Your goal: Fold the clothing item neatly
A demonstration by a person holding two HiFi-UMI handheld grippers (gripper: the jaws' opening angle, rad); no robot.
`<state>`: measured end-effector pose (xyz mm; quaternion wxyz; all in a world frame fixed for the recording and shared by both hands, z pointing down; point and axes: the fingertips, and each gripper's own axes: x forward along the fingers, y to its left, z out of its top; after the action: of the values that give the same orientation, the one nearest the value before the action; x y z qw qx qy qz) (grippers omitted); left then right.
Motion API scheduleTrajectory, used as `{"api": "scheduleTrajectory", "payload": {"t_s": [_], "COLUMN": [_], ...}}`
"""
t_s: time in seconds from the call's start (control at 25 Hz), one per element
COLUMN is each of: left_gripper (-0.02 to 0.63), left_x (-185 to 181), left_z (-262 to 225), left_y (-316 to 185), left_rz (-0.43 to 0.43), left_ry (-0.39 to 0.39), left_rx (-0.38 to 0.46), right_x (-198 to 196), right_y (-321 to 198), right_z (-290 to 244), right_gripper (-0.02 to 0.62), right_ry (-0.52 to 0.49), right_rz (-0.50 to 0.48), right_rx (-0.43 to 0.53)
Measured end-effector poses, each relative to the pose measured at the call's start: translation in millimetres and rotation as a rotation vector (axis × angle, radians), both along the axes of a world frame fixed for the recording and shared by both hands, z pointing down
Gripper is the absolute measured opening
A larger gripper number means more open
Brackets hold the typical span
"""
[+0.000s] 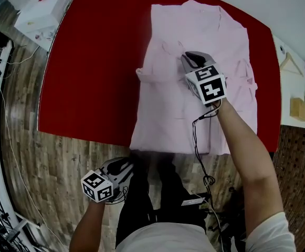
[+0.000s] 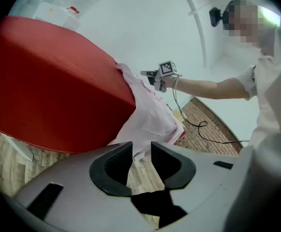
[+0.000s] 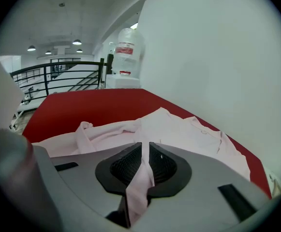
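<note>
Over the red worktop, only the view from the right gripper shows its fingers clamping the pink shirt. Off the near edge, fingers of the left gripper stand apart, empty

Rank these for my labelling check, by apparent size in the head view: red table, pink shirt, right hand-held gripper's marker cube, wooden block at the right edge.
1. red table
2. pink shirt
3. marker cube of the right hand-held gripper, though nearer the camera
4. wooden block
</note>
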<state>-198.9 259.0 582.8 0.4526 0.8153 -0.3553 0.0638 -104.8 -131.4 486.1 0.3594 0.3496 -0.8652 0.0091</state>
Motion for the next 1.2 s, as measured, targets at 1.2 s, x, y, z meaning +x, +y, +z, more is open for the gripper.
{"api": "scheduleTrajectory", "payload": {"t_s": [1.2], "left_gripper": [0.043], "left_x": [68.7], "left_z": [29.2], "left_y": [23.2], "left_rz": [-0.11], "left_ry": [-0.162], "left_rx": [0.032], "right_x": [309.0], "right_y": [286.7], "right_z": [42.6], "right_gripper": [0.038], "right_ry": [-0.272], "right_rz": [0.203], "right_rx": [-0.129]}}
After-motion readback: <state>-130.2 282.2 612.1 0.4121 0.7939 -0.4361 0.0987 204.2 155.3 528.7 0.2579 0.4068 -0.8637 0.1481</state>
